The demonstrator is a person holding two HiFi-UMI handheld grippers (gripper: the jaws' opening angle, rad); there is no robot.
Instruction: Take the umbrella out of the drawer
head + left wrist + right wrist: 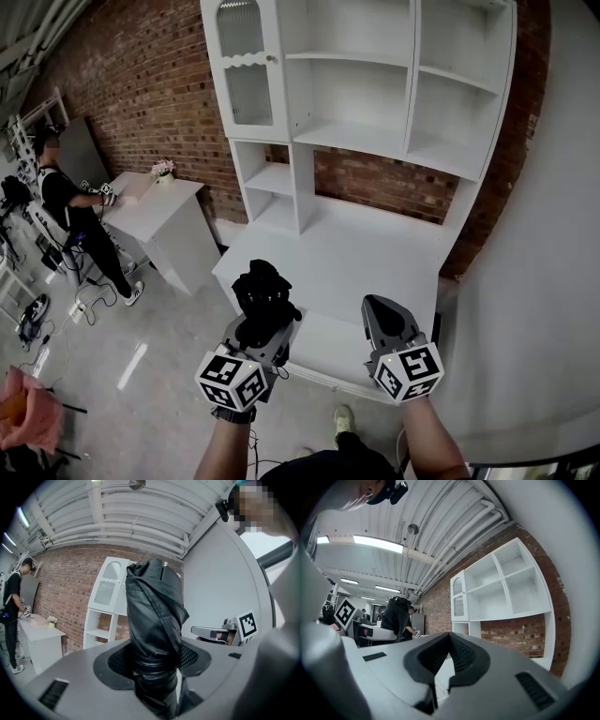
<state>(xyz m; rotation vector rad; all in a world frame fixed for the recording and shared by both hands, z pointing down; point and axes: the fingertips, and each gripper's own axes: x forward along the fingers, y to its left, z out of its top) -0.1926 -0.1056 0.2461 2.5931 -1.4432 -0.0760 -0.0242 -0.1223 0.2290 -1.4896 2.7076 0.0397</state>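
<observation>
A folded black umbrella (262,292) stands upright between the jaws of my left gripper (266,324), which is shut on its lower part. In the left gripper view the umbrella (153,616) rises out of the pads and fills the middle of my left gripper (157,662). My right gripper (384,311) hangs beside it to the right, shut and with nothing in it. Its pads meet at the tip in the right gripper view (450,640). Below both grippers the white drawer (328,378) stands pulled out of the desk.
A tall white hutch (375,94) with bare shelves stands against the brick wall (141,84). At the left a person (66,211) stands at a white side cabinet (173,234) with a flower pot (164,171). A grey wall (544,281) rises at the right.
</observation>
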